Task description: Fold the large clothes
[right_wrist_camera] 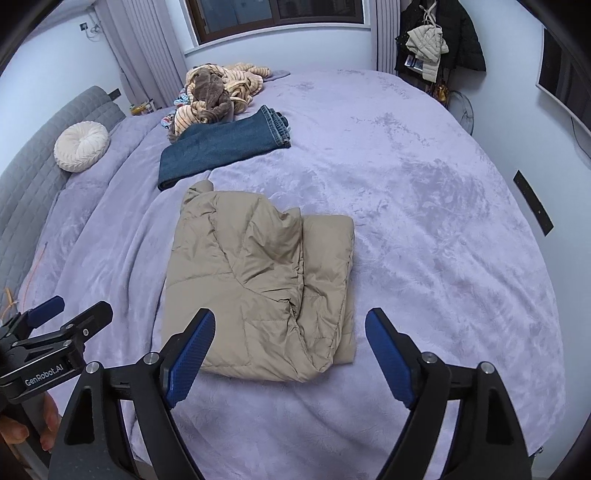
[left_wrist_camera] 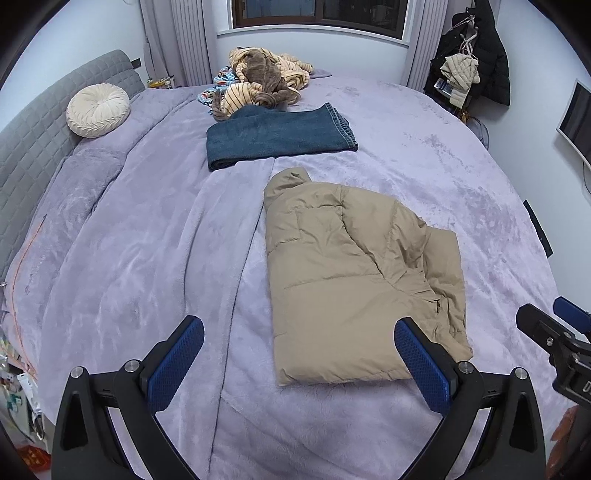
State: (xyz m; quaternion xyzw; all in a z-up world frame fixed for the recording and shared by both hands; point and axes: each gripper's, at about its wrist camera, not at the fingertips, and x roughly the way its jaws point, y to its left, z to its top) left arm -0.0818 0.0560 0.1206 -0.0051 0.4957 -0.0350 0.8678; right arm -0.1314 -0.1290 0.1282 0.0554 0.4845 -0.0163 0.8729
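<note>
Folded into a rough rectangle, the tan puffer jacket [left_wrist_camera: 354,273] [right_wrist_camera: 258,284] is lying flat on the bed [left_wrist_camera: 147,258] [right_wrist_camera: 424,240], which is wearing a lilac fleece cover, and every other thing is best placed from that jacket. Just beyond its collar end, toward the window [left_wrist_camera: 317,14] [right_wrist_camera: 273,14], a pair of folded blue jeans [left_wrist_camera: 277,136] [right_wrist_camera: 221,147] is lying apart from it, and farther the same way a heap of striped and brown clothes [left_wrist_camera: 258,81] [right_wrist_camera: 218,92] is piling up near the far edge of the bed. Off to the jacket's left, a round cream cushion [left_wrist_camera: 98,110] [right_wrist_camera: 81,147] is leaning against the grey quilted headboard [left_wrist_camera: 44,122] [right_wrist_camera: 33,158]. Far beyond the jacket to the right, dark coats and a pale padded one [left_wrist_camera: 469,74] [right_wrist_camera: 436,48] are hanging in the corner of the room. The left gripper [left_wrist_camera: 299,358] [right_wrist_camera: 70,314] is hovering above the jacket's near hem with its jaws spread wide and nothing between them; one blue pad is overlapping the jacket's near corner in its own view. The right gripper [right_wrist_camera: 290,350] [left_wrist_camera: 546,321] is hanging over the same near edge, jaws released and likewise empty, clear of the fabric. Fingertips [right_wrist_camera: 33,435] of a hand are showing below the left gripper in the right wrist view.
</note>
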